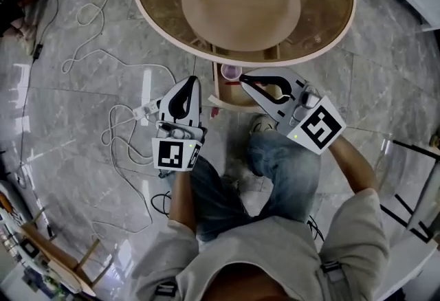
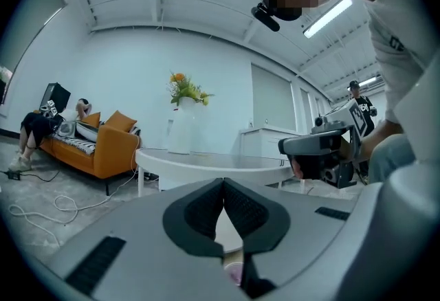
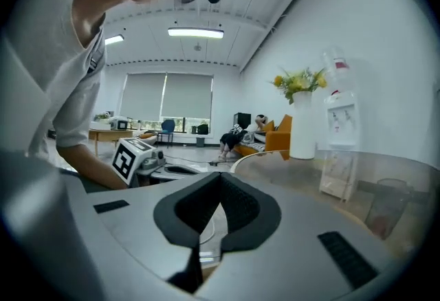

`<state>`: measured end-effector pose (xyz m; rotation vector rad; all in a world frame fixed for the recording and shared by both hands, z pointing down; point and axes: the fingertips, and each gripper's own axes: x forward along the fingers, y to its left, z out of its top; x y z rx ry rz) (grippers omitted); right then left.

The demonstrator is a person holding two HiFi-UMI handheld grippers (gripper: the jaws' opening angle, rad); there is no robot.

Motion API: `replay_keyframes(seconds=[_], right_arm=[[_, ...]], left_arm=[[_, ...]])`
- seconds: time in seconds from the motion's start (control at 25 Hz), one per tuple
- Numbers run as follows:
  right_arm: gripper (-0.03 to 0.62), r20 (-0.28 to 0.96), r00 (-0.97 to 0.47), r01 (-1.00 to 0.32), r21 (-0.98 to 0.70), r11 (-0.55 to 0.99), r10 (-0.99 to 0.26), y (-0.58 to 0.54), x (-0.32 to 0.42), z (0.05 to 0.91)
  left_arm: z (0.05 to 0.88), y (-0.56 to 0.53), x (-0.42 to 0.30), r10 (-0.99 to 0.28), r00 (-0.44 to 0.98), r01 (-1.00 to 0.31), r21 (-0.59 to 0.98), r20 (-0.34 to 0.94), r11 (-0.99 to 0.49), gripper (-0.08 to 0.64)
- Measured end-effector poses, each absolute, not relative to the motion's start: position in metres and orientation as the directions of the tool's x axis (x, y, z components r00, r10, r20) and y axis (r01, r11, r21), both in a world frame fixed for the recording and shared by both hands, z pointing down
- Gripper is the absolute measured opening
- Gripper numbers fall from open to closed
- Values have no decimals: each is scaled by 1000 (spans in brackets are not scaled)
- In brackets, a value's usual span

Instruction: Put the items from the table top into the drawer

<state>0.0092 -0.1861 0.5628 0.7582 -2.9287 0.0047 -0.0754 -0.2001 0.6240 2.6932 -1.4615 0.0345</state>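
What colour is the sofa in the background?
Orange; the sofa shows best in the left gripper view.

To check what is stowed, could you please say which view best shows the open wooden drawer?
The head view: it looks down into the open wooden drawer, a pink cup inside. The left gripper view catches only a pink sliver low in frame; the right gripper view shows nothing clear of it.

Two hand-held grippers [image 1: 192,81] [image 1: 243,77], one table [image 1: 330,11] (round), one drawer [image 1: 218,90].
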Motion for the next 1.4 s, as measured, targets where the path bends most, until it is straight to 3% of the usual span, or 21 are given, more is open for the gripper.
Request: replay_keyframes(seconds=[0.24,0.6,0.96,1.4], right_arm=[[23,129,-799,-600,-107,793,-587,-209,40,530],[23,249,-690,-717,-110,688,-680,-210,72,448],[23,339,-605,-790,-141,597,-720,-196,79,291],[23,288,-522,-851,-108,514,-803,-159,68,118]], left_arm=[[569,-211,-77,-837,539,-842,65,97,-535,15],[460,-211,-80,-834,513,-858,109,205,-502,15],[276,-200,-100,-850,487,-873,97,201,-478,15],[110,-139,-144,-879,438,-899,97,191,-427,15]])
